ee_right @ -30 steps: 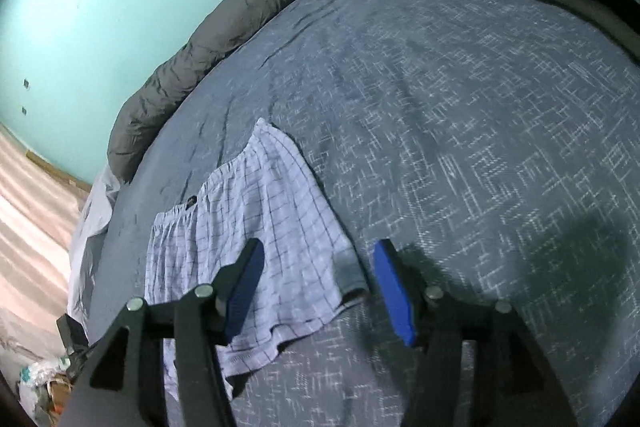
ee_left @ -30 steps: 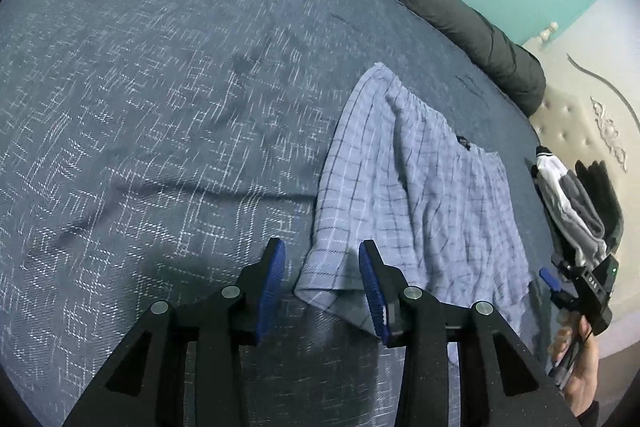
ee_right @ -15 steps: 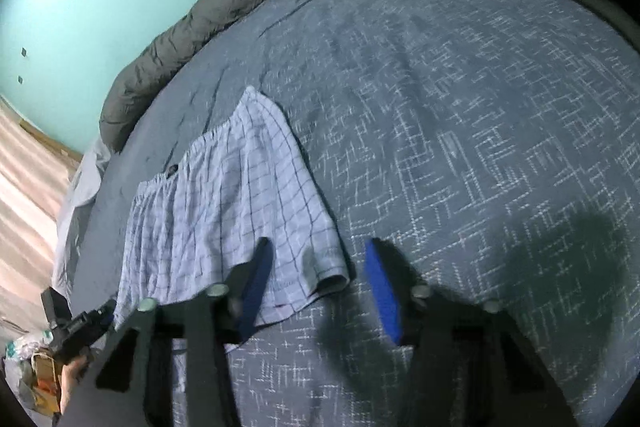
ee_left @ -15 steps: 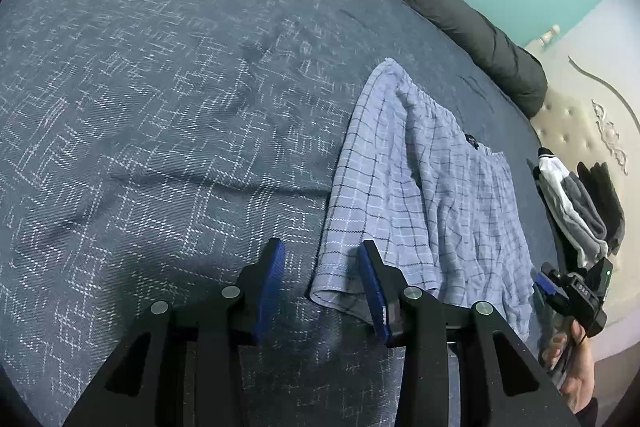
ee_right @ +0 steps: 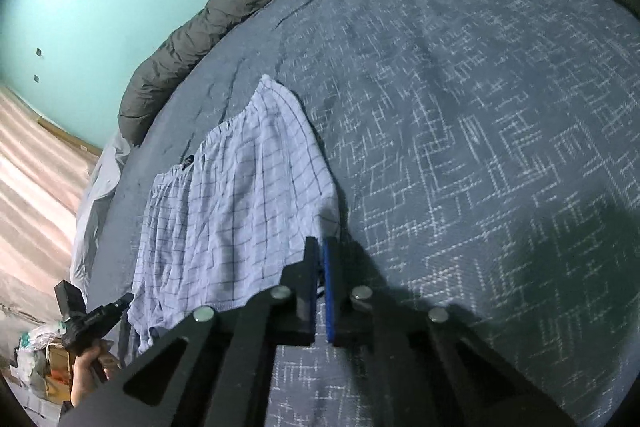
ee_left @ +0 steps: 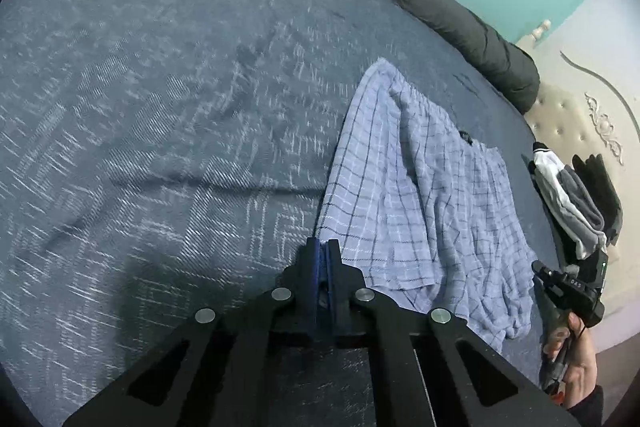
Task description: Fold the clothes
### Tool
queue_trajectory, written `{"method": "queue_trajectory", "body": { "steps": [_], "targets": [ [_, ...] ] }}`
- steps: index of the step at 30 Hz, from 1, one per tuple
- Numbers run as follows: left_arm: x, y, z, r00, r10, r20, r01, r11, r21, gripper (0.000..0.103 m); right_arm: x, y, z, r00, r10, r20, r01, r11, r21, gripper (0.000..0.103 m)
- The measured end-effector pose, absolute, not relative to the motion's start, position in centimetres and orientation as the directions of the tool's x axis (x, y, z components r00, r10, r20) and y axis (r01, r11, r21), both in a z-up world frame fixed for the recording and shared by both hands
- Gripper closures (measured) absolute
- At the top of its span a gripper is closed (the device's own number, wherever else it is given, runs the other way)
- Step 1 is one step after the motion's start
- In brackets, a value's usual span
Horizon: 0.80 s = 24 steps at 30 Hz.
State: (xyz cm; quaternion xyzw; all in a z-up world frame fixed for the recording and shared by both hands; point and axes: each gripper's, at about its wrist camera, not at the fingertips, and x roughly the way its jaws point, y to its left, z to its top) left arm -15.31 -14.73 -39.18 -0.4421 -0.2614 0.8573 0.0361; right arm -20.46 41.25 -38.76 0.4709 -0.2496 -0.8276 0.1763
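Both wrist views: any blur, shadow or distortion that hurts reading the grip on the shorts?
Left wrist: bedspread pattern smeared by motion blur; plaid shorts sharper; left gripper casts a shadow beneath. Right wrist: dark shadow on the bedspread at right; fisheye bows the bed edge; right gripper sharp, shorts hem readable.

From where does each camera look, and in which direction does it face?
Left wrist: on the left gripper, looking across the bed at the plaid shorts; a hand shows.
Right wrist: on the right gripper, facing the shorts' opposite corner; a hand shows low left.
Shared: shorts, bed, grey duvet.
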Motion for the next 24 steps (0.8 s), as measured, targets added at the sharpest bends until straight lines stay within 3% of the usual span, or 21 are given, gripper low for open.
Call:
{"method": "queue_trajectory", "body": {
  "steps": [9,24],
  "targets": [
    [-15.0,-18.0,-38.7,-0.653,0.245,-0.717,0.243,-0.829,-0.504,0.101,-20.5,43.9,-38.2,-0.549,-0.504,-0.666,-0.021,-0.789,0.614,0.101],
    [-15.8,-17.4,-40.1,-0.623,0.235,-0.746,0.274,-0.828,-0.490,0.099,-21.7,44.0,-38.8,-0.544,-0.426,-0.723,-0.048,-0.844,0.534,0.100]
  ]
}}
